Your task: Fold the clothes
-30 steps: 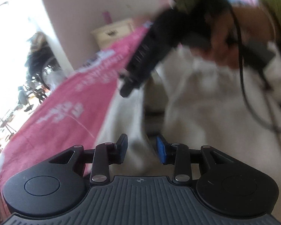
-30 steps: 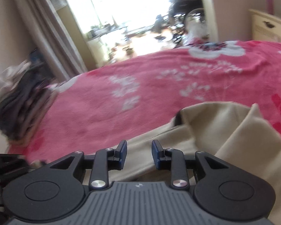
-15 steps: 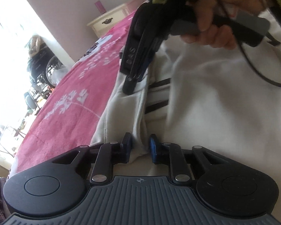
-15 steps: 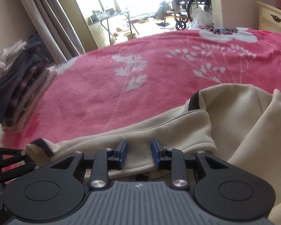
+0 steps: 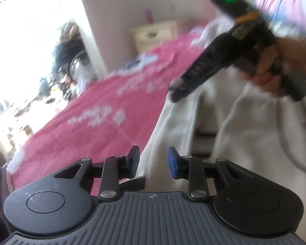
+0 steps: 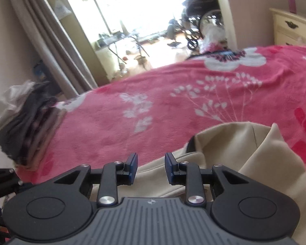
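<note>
A cream garment with dark stripes [image 5: 244,126] lies bunched on a pink flowered blanket [image 5: 104,110]. My left gripper [image 5: 153,164] is open and empty, just above the garment's near edge. The right gripper's black body [image 5: 224,65], held in a hand, hovers over the garment's far side in the left wrist view. In the right wrist view the right gripper [image 6: 151,168] is open and empty above a fold of the cream garment [image 6: 244,149] on the blanket [image 6: 153,106]. The frames are blurred.
A stack of folded dark clothes [image 6: 24,122] sits at the bed's left edge. A cream dresser [image 6: 291,30] stands at the far right. A wheelchair [image 6: 204,26] and a bright doorway lie beyond the bed, with curtains [image 6: 51,38] at left.
My left gripper had closed on the garment's edge half a second ago; it has now opened and lifted off. Both grippers have risen and tilted; the right stays open.
</note>
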The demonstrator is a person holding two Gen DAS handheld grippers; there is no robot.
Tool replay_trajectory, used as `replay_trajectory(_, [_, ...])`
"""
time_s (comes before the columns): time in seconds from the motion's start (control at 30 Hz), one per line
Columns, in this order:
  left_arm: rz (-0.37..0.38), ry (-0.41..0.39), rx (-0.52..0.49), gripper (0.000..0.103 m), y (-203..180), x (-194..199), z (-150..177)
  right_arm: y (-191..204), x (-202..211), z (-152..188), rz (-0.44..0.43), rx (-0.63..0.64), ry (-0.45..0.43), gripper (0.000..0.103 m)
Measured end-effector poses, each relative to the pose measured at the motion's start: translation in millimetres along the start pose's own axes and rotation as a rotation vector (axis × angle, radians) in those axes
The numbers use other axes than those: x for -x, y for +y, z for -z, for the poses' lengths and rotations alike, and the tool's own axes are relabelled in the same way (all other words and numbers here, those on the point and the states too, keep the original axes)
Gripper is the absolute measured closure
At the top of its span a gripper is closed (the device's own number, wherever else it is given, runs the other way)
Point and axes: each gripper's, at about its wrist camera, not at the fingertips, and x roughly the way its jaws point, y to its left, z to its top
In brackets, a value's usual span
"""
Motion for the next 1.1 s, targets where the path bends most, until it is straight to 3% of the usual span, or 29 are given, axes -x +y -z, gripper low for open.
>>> replay_trajectory(0.07, [0.001,0.106,-0.024,0.073,-9.4,-28.2,12.0,-8.7,-28.1,11.1,0.062,-0.018,0.096,0.074])
replay_trajectory(0.2, [-0.034,0.078,-0.036,0.073,-11.4,-15.2,7.7,-10.8,-23.3,13.7,0.055,-0.025,0.076,0.074])
replay_trajectory(0.37, [-0.132,0.026,-0.022,0.067,-0.9,48.1,-8.3,-36.8,76.0,0.4,-0.029,-0.171,-0.038,0.072])
replay_trajectory(0.5, [-0.157,-0.013,0.121,0.052,5.7,118.2,-6.9,-80.4,195.0,26.3,-0.038,-0.325,-0.126,0.065])
replay_trajectory(0.63, [-0.086,0.008,0.332,0.046,-13.2,178.9,11.2,-122.1,294.0,89.8,0.044,-0.498,-0.148,0.061])
replay_trajectory(0.77, [-0.033,0.045,0.481,0.042,-49.0,220.6,35.3,-132.4,343.6,168.3,0.032,-0.669,-0.176,0.061])
replay_trajectory(0.97, [0.076,0.157,0.741,0.040,-97.3,234.0,68.5,-145.9,415.1,286.7,0.003,-0.925,-0.221,0.060])
replay_trajectory(1.1, [0.069,0.184,0.814,0.040,-123.7,243.0,83.3,-132.6,431.5,329.3,-0.045,-0.957,-0.265,0.058])
